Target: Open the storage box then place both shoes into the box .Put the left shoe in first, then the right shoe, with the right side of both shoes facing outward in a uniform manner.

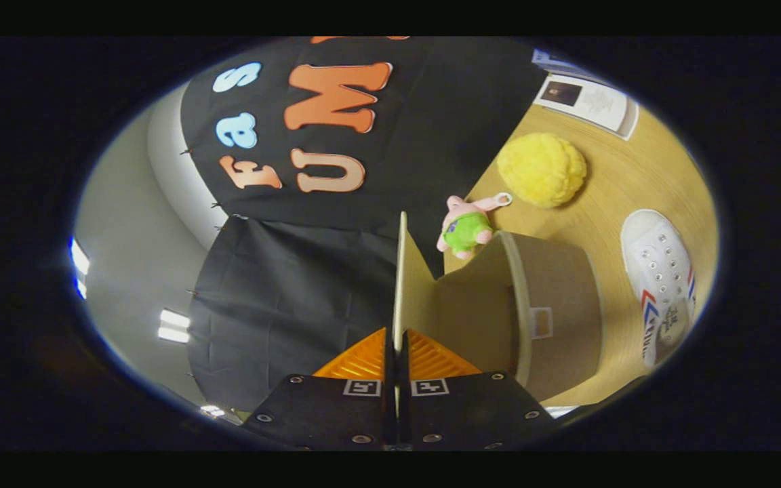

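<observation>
Storage box (560,305) of brown cardboard, one only, lying on the wooden tabletop (621,183) just ahead of the tool (396,352), its lid (412,285) swung up and seen edge-on. Tool closed on that lid, both fingers pressed against the thin flap from either side. Inside of the box hidden from this angle; contents cannot be told. One white shoe (662,285) with red and blue stripes on its side, resting on the tabletop beside the box, apart from it. One pink stuffed toy (466,227) in a green garment just beyond the box, with a ring at its top. One fluffy yellow ball (543,169) past the toy, near it but not touching. One white booklet (590,98) farther off at the far side of the tabletop.
</observation>
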{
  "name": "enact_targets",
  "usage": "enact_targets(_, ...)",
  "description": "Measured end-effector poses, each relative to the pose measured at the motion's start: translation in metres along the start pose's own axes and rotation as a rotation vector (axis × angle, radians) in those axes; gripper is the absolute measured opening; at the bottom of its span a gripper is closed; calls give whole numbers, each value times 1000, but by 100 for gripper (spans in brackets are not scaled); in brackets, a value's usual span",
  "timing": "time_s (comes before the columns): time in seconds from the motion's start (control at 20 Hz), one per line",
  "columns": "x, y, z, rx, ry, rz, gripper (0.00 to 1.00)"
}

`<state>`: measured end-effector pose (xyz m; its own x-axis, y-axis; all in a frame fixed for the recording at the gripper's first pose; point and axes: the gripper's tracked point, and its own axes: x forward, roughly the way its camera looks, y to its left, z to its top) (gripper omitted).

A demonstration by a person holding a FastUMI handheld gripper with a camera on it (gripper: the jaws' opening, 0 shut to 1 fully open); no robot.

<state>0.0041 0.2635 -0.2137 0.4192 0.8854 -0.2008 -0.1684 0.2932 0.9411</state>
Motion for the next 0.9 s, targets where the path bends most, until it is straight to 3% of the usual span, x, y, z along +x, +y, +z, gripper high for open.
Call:
enact_targets(0.35,74,85,-55,-90,42,2,3)
enact_targets(0.9,179,99,-149,-180,176,-80,5)
